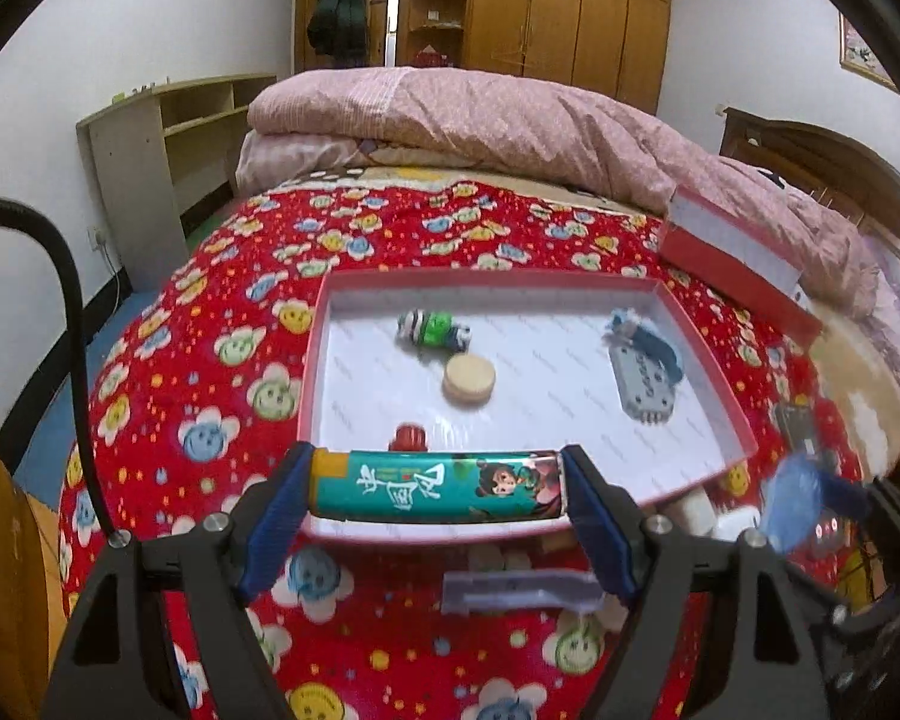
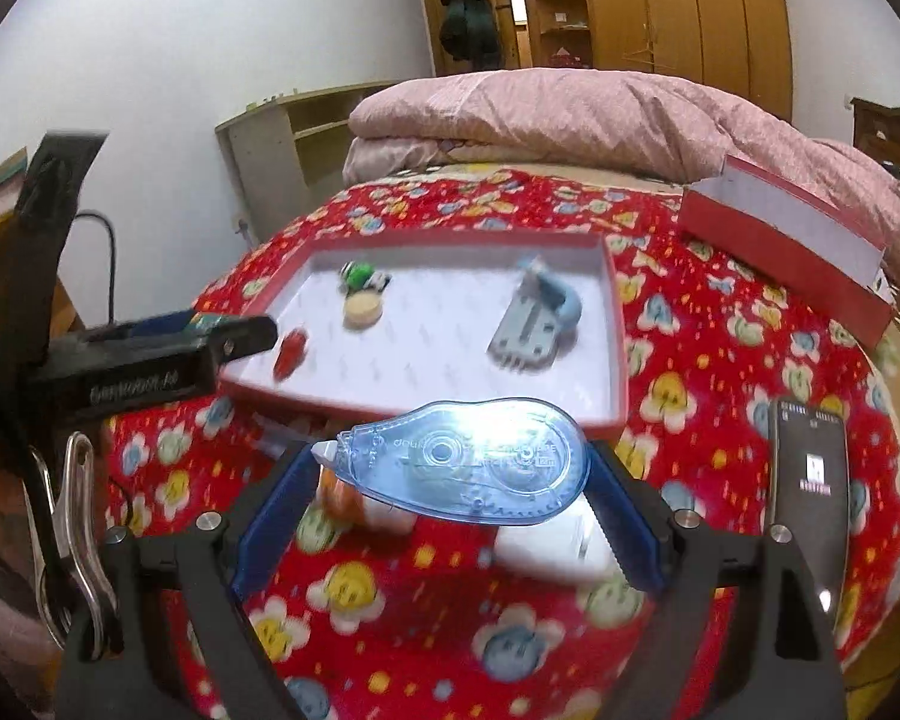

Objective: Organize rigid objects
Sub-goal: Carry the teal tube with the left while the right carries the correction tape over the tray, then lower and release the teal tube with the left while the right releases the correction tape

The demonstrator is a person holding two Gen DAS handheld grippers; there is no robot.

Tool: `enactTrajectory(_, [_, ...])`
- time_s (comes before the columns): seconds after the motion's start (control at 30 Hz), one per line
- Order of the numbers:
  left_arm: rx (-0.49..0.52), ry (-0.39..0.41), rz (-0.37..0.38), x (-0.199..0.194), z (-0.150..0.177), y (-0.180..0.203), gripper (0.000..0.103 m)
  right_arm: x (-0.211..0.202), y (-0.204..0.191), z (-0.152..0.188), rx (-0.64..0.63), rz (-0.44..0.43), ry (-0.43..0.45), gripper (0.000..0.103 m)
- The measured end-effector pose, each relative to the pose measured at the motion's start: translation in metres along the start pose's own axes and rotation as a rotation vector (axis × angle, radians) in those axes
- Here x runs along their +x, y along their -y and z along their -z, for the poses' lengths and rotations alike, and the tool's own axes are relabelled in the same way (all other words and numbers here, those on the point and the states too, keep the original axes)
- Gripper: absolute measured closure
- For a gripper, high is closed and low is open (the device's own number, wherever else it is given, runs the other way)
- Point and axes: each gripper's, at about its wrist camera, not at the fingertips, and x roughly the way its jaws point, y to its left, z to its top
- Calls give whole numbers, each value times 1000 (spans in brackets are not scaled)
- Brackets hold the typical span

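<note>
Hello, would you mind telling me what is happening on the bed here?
A person is sorting small items into a shallow red box on the bed. The left gripper holds a teal tube end to end, and the right gripper holds a blue correction tape dispenser. Inside the box lie a round cream disc, a small red piece, a green toy and a grey part.

Tube (image 1: 438, 486): teal, cartoon print — crosswise between my left pads.
Tape dispenser (image 2: 468, 462): clear blue — flat across my right pads.
Box (image 1: 720, 396): red rim, white inside, open on the bedspread.

Black left gripper (image 1: 438, 498) — blue-padded jaws
</note>
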Motion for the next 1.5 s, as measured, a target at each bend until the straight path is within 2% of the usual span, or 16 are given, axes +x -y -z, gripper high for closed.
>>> enactTrajectory(0.33, [-11,-11,-24,39,-22,-1,19,36,19,-36,52,1,-8,13])
enactTrajectory(0.63, [-4,-32,-36,75,-31,-6,19,69,23,-36,42,44,-55,13])
enactTrajectory(0.9, [-11,-56,-43,91,-29,-10,19,85,24,-32,46,76,-83,13])
enactTrajectory(1.13, [12,-45,-53,98,-30,-7,19,97,24,-32,53,76,-99,13])
enactTrajectory(1.5, [46,-36,-48,103,-32,-3,14,108,12,-27,-30,180,-122,12])
